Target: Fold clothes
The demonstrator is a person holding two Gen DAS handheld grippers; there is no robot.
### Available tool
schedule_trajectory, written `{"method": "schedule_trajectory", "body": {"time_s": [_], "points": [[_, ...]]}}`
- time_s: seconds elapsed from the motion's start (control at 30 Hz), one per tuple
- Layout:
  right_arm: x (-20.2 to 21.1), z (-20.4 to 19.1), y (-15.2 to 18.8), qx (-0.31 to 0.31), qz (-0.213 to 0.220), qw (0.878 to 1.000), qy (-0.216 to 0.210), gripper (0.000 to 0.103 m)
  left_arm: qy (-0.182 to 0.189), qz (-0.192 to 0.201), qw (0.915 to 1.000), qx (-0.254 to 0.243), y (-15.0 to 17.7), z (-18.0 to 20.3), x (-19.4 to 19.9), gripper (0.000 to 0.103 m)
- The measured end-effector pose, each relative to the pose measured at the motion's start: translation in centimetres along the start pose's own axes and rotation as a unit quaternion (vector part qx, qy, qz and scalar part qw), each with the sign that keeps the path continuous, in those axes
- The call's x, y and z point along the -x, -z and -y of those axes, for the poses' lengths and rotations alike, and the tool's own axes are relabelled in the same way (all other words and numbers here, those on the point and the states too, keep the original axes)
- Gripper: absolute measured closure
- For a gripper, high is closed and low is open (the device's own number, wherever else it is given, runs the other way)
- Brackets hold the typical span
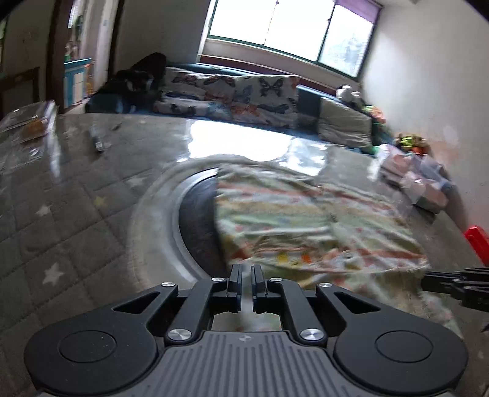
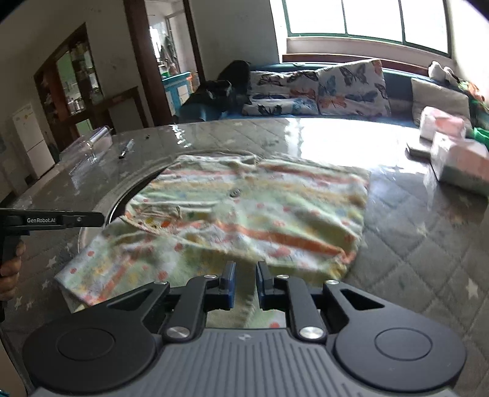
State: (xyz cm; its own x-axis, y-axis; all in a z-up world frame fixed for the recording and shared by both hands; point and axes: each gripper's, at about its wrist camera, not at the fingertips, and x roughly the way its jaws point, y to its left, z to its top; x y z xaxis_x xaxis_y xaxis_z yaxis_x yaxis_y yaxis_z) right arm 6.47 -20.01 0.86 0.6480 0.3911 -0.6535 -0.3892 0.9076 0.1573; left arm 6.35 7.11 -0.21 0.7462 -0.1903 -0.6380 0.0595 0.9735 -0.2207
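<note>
- My left gripper (image 1: pixel 246 276) has its jaws drawn almost together at the near hem of the garment (image 1: pixel 305 220). The printed cloth runs right up under the tips, and I judge it is pinched there, though the contact itself is hidden.
- My right gripper (image 2: pixel 246 274) is narrow too, with a slightly wider slit between the blue pads. The garment (image 2: pixel 244 213) fills that slit from below. I cannot tell whether the pads actually bite the fabric.
- The garment is a small striped and dotted top in pale green, orange and yellow. It lies flat on the quilted grey tabletop (image 1: pixel 76 198), partly over a round inset ring (image 1: pixel 183 213) in that surface.
- From both grippers the cloth stretches forward and away, toward the window (image 1: pixel 290 27) and the sofa with its butterfly cushions (image 1: pixel 232 94).
- The two grippers sit side by side along the same near edge: left at the left corner, right toward the right. In the right wrist view the left gripper shows at the far left edge, level with the cloth.
- The long axis of the fold would run left to right, so I would lift both corners together and carry them away from me to the far hem.
- Neither hand is nearer; the move depends on keeping them level.
- Pink boxes (image 2: pixel 458 158) stand well right of the cloth.
</note>
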Motion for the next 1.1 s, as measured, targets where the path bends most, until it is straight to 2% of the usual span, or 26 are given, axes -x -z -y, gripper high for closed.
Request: {"method": "schedule_trajectory", "body": {"time_s": [0.13,0.27,0.4,0.47,0.53,0.63,0.77,0.9,1.1], "points": [[-1.4,-0.6,-0.5,0.017,-0.006,1.000,-0.008,0.089,0.027,-0.007,0.9995,-0.011,-0.6,1.6,-0.8,0.094],[-2.5,-1.1,-0.2,0.035,-0.023,0.999,-0.013,0.086,0.022,-0.025,0.9991,-0.025,-0.2,2.0,-2.6,0.088],[-1.6,-1.7,0.6,0.055,-0.032,0.998,-0.016,0.081,0.021,-0.031,0.9985,-0.041,0.4,2.0,-2.6,0.085],[-0.9,-2.0,1.0,0.063,-0.035,0.997,-0.019,0.079,0.023,-0.026,0.9984,-0.045,0.5,2.4,-1.9,0.065],[-0.4,-2.3,1.4,0.069,-0.038,0.997,-0.024,0.076,0.026,-0.019,0.9981,-0.053,0.7,2.9,-1.0,0.058],[0.3,-2.8,2.2,0.077,-0.042,0.996,-0.027,0.074,0.046,-0.021,0.9964,-0.068,1.4,4.1,-0.1,0.054],[1.3,-3.1,3.1,0.087,-0.044,0.995,-0.026,0.072,0.055,-0.032,0.9924,-0.105,3.0,5.6,0.5,0.050],[2.2,-3.3,3.9,0.101,-0.045,0.994,-0.020,0.070,0.045,-0.030,0.9893,-0.136,4.6,6.1,1.4,0.045],[3.1,-3.5,4.2,0.111,-0.041,0.993,-0.015,0.067,0.035,-0.030,0.9896,-0.136,5.1,5.6,2.7,0.043]]}}
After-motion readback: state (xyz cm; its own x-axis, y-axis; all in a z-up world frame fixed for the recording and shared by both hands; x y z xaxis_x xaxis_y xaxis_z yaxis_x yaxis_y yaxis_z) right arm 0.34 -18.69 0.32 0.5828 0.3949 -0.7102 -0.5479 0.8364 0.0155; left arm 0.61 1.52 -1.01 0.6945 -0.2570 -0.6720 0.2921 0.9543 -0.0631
